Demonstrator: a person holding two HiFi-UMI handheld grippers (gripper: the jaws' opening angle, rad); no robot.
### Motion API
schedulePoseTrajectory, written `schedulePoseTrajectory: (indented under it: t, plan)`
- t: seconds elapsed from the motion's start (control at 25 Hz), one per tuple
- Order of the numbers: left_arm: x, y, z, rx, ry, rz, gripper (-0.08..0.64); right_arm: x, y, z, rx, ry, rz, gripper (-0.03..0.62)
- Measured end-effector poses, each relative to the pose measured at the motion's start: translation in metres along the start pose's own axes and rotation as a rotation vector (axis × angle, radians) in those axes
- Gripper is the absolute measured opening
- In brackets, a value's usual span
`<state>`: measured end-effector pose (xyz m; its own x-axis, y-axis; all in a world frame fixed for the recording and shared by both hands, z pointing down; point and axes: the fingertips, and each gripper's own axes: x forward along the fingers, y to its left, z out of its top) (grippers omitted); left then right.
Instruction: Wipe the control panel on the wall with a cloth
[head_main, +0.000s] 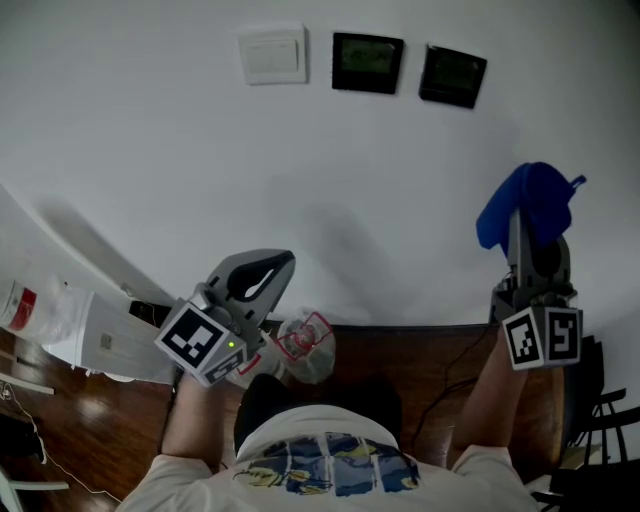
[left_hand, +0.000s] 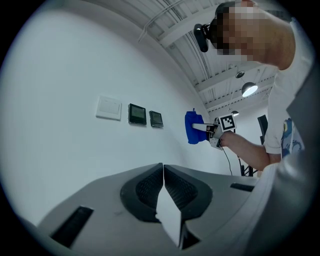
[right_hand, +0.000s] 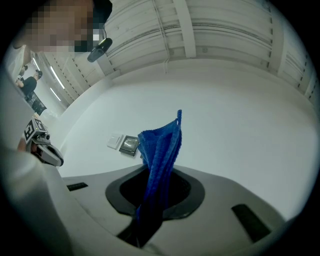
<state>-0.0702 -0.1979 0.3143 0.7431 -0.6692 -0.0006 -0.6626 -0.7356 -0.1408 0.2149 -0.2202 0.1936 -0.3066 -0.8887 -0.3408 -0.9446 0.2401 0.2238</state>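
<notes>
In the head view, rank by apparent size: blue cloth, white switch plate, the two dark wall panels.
1. blue cloth, though it is nearer the camera.
2. white switch plate, left dark panel, right dark panel: too alike to rank.

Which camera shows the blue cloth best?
The right gripper view: the blue cloth stands central, clamped in the right gripper. The head view shows it bunched atop that gripper; the left gripper view, small and distant.

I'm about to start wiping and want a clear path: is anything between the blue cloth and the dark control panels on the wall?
Nothing visible is in the way. The right claw grips the blue cloth, and only bare white wall shows between it and the two dark control panels.
</notes>
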Motion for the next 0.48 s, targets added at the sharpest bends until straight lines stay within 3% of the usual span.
schedulePoseTrajectory:
  t: [0.48]
  plan:
    - [0.0001, 0.0038, 0.0004, 0.005, -0.005, 0.009, 0.006, -0.0013, 0.0047, -0.0043, 0.005, 0.01, 0.014, 0.074]
